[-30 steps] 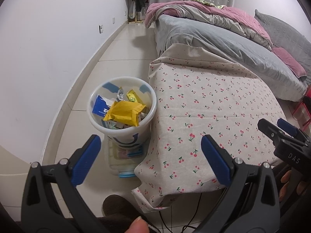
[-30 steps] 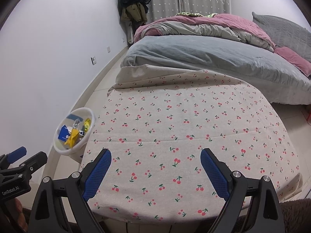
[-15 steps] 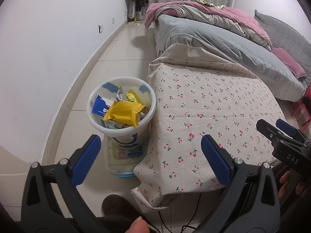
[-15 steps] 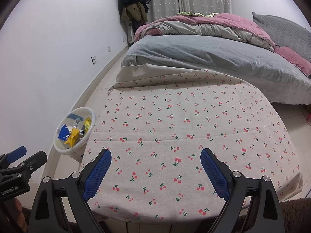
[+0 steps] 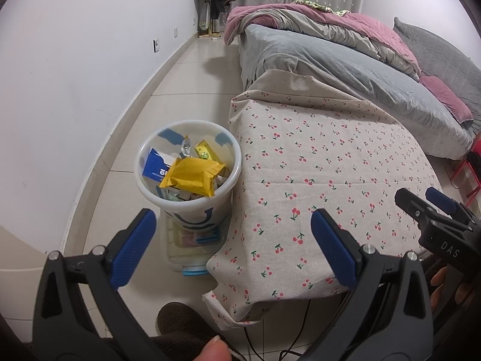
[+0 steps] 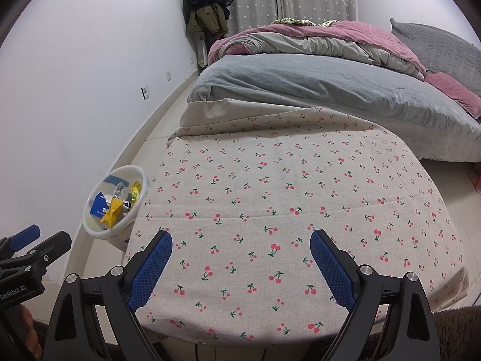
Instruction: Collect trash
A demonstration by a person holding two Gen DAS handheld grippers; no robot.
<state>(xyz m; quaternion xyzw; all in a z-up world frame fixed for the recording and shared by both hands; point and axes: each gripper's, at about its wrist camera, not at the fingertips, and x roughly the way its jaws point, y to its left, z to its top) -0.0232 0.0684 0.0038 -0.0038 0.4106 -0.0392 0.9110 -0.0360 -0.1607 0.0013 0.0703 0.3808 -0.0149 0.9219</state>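
left wrist view, from left to right: a white trash bin (image 5: 188, 177) on the floor, touching the table's left edge, holds a yellow wrapper (image 5: 191, 176) above a blue box (image 5: 154, 165); items beneath are hard to make out. the left gripper (image 5: 233, 245) is spread wide, holding nothing, hovering over the bin and the cherry-print tablecloth (image 5: 324, 162). a fingertip (image 5: 210, 350) is cut off at the bottom edge. right wrist view: the right gripper (image 6: 240, 258) is spread wide and empty above the cloth.
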